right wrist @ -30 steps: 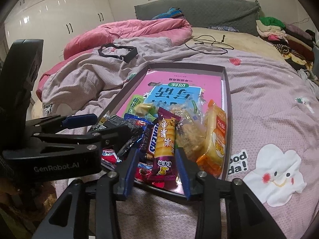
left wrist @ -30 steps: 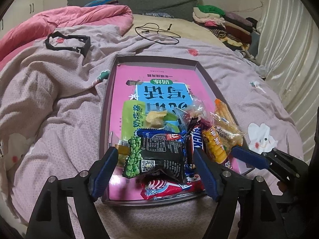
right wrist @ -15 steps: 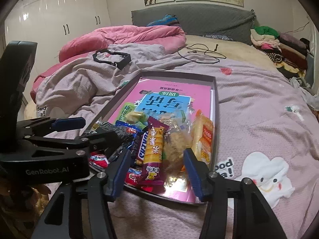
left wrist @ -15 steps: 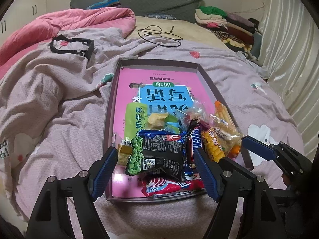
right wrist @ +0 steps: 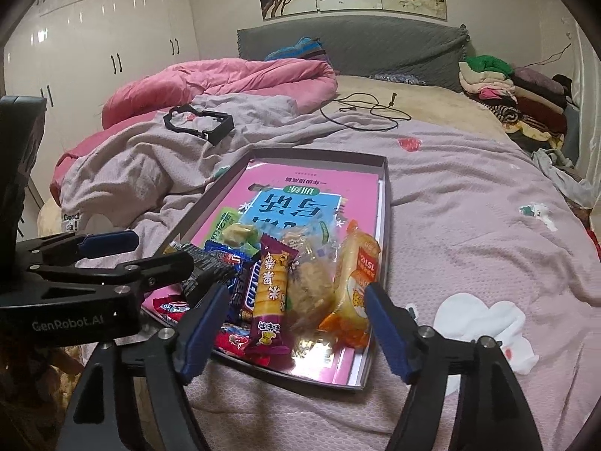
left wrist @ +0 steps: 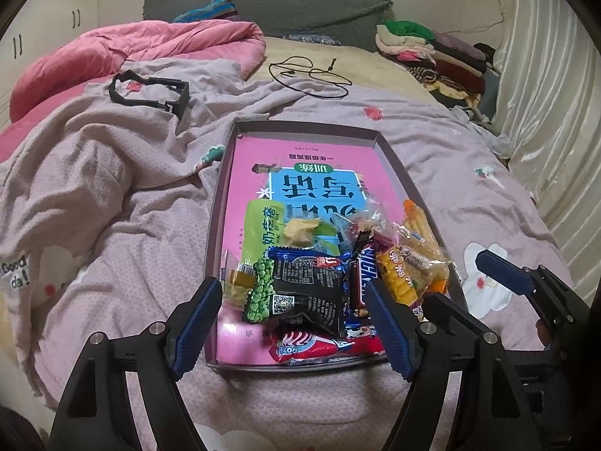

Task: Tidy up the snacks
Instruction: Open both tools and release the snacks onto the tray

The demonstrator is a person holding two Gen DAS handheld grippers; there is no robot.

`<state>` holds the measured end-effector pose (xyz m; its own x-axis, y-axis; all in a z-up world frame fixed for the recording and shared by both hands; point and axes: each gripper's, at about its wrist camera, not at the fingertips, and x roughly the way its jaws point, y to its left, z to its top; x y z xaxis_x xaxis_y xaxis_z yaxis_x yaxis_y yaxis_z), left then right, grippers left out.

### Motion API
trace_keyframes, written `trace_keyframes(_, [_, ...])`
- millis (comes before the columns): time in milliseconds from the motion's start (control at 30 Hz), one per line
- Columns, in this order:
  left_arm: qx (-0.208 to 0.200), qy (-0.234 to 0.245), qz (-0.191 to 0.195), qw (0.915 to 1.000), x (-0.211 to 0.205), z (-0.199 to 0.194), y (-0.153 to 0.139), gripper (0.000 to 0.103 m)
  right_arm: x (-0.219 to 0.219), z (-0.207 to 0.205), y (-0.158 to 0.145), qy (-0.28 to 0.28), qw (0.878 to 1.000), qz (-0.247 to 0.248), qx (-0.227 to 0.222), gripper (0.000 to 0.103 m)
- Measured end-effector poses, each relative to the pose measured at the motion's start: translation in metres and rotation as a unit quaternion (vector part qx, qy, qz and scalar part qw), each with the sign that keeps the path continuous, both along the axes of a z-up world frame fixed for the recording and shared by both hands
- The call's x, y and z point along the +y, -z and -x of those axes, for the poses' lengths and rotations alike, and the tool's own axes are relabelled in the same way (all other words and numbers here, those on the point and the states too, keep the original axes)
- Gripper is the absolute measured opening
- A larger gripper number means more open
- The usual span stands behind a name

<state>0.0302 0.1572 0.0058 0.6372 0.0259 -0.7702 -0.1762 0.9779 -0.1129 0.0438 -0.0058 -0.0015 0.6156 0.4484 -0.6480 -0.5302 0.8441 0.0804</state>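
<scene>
A shallow grey tray [left wrist: 306,127] lies on the bed with a pink book in it and a heap of snacks at its near end. In the heap are a black packet with green peas [left wrist: 300,289], a Snickers bar [left wrist: 362,274], a red packet [left wrist: 326,349] and a green packet [left wrist: 263,225]. My left gripper [left wrist: 293,323] hovers open over the tray's near edge, holding nothing. My right gripper [right wrist: 295,330] is at the tray's [right wrist: 319,154] near right corner with its jaws opening. A purple-and-yellow cracker pack [right wrist: 270,293] lies loose on the heap between them, and an orange packet [right wrist: 357,274] is beside it.
A rumpled lilac blanket [left wrist: 112,188] covers the bed, with a pink duvet [left wrist: 131,49] at the back left. A black plastic frame [left wrist: 150,92] and a thin cable [left wrist: 308,75] lie beyond the tray. Folded clothes [left wrist: 424,49] are stacked at the far right, by a curtain.
The right gripper's jaws have spread away from the sides of the purple-and-yellow cracker pack, which stays on the heap. The left gripper has kept still and open.
</scene>
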Motion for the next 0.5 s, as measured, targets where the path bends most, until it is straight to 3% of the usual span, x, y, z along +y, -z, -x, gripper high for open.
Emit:
trace_keyframes(200, [-0.005,-0.012,0.000,0.9999,0.000,0.008,-0.004,0.079,-0.003,0.004,-0.005,0.002,1.000,0.001,-0.010,0.086])
trace_keyframes(500, [0.001,-0.019,0.000,0.9998,-0.002,0.016,-0.005,0.079,-0.015,0.009,-0.013,0.007,1.000,-0.005,-0.016,0.088])
